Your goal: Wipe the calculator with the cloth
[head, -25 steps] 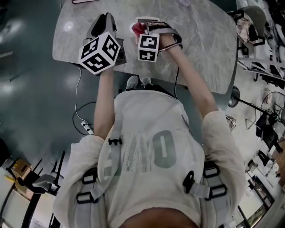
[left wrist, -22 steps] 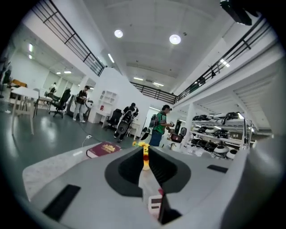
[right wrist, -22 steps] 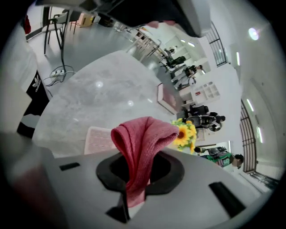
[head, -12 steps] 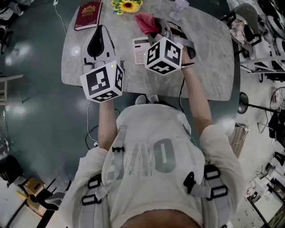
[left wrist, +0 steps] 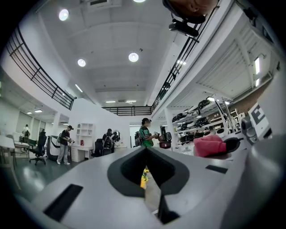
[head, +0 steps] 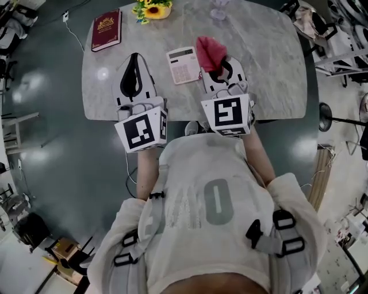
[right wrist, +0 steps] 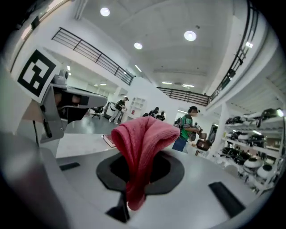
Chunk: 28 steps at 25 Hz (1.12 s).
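Over the table's (head: 276, 69) near edge, right tool (head: 218, 62) grips the cloth (head: 208, 50) near the calculator (head: 183, 64); left tool (head: 134, 60) closed, empty.

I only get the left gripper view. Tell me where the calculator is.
Observer: In the head view the calculator lies flat on the table, just right of the left gripper, with nothing on it.
Operator: Confirm the cloth is gripped.
Observer: Yes. The right gripper view shows the right gripper with its jaws shut on the cloth, which droops folded over them.
Operator: List what else is on the table.
Observer: A red book lies near the far left corner and a sunflower sits at the far edge.
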Motion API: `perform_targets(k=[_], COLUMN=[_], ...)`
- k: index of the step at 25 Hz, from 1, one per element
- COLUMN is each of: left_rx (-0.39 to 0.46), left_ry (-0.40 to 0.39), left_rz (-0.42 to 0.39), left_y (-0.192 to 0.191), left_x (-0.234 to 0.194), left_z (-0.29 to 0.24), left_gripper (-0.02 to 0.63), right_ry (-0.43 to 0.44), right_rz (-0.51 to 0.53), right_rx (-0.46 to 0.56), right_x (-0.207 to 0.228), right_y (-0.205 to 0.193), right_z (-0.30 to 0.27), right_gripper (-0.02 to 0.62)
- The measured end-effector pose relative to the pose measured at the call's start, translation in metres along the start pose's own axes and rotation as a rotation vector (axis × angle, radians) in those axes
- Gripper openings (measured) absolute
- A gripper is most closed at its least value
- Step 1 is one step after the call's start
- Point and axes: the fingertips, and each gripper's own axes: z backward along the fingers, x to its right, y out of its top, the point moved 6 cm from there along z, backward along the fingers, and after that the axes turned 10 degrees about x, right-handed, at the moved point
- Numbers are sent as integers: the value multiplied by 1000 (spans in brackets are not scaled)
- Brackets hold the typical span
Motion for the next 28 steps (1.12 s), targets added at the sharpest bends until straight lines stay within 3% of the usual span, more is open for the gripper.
perform_targets(k=[3,9,28], left_rx=[-8,-14,-6], left_ry=[-16,-27,-34], left_rz=[-12,-32,-46], left_y=[-3,-2,3], left_x=[6,14,22], left_z=[0,-3,-8], left_gripper=[21,21,21], right_ry=[-32,-46,-38], right_rz=[-87,-135,-115], right_rx=[-27,-46,-30], right_x=[1,5,17], right_y=[-18,-29,-24], right_z=[13,20,20], right_gripper=[55,55,54])
